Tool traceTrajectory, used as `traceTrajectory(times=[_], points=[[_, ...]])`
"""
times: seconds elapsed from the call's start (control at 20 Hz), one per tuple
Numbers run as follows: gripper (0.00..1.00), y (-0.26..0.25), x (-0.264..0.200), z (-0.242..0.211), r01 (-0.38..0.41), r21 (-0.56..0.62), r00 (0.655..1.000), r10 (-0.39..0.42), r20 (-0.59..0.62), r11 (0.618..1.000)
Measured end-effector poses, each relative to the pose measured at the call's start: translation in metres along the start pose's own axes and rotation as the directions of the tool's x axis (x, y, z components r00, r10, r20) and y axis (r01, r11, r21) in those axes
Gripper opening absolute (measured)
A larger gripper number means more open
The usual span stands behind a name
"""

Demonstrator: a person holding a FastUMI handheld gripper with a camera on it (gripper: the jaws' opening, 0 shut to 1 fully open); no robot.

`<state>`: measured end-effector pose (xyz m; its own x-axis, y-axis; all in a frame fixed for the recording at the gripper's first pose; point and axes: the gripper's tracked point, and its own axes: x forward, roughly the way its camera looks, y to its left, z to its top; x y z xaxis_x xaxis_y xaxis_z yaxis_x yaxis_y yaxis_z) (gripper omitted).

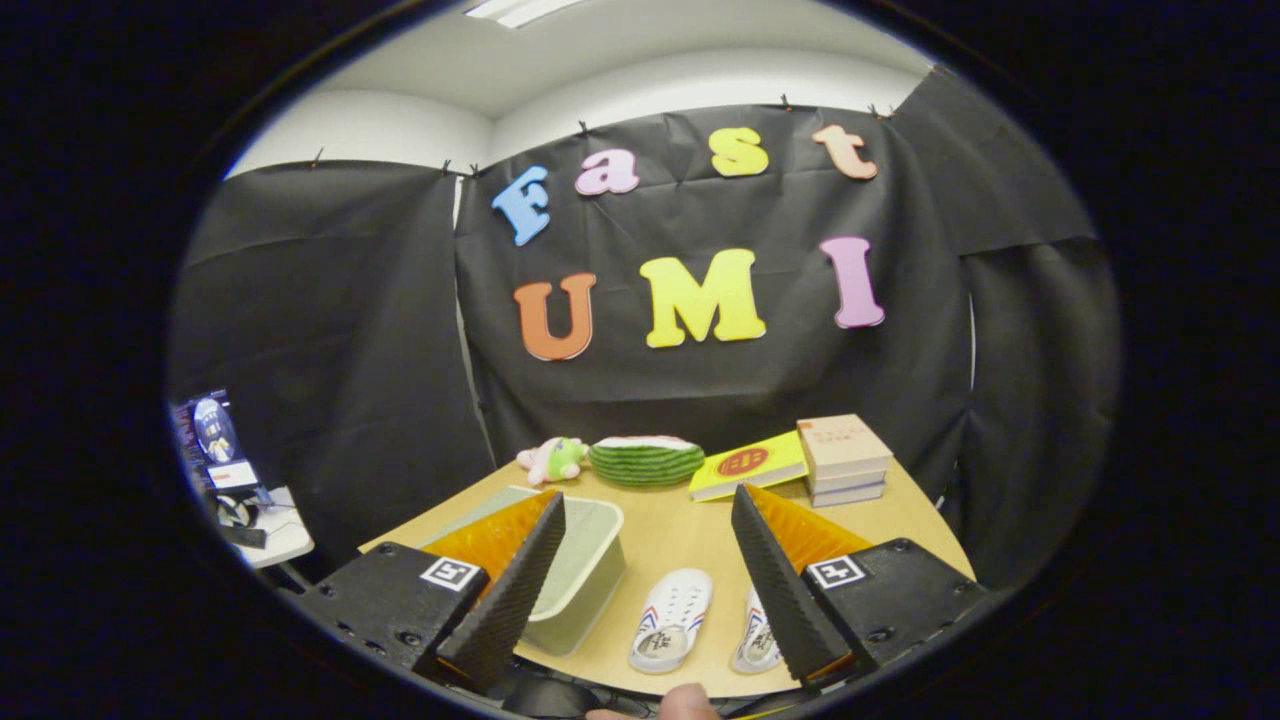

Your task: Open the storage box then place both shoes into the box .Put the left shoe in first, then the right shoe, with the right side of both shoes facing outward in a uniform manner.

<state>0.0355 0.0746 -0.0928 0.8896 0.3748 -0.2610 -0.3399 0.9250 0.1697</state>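
Even, fairly bright light falls from a ceiling lamp [520,10] overhead. The surface [680,535] is evenly lit, with soft, faint shadows and no harsh glare. Fisheye distortion bends straight lines strongly toward the edges. Focus is mostly sharp, slightly soft at the rim.

At the back of the wooden table [670,530] sit a small pink and green plush toy [550,459], a watermelon-slice cushion [646,461], a yellow book [748,466] and a stack of books [845,459].

Matt wooden table [680,535], plastic storage box [585,575] (lid smooth), perforated shoes [672,618]
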Motion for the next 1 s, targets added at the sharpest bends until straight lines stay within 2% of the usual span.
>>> traceTrajectory(times=[0.2, 0.35, 0.6, 0.9, 1.0], points=[[1.00, 0.017, 0.019, -0.030, -0.129, 0.120, 0.986, 0.140, -0.089, 0.984], [1.00, 0.026, 0.037, -0.057, -0.186, 0.196, 0.961, 0.220, -0.169, 0.963], [0.98, 0.034, 0.061, -0.099, -0.206, 0.283, 0.920, 0.285, -0.271, 0.937], [0.96, 0.054, 0.082, -0.140, -0.236, 0.438, 0.844, 0.406, -0.351, 0.868], [0.91, 0.061, 0.091, -0.151, -0.238, 0.489, 0.821, 0.443, -0.361, 0.839]])
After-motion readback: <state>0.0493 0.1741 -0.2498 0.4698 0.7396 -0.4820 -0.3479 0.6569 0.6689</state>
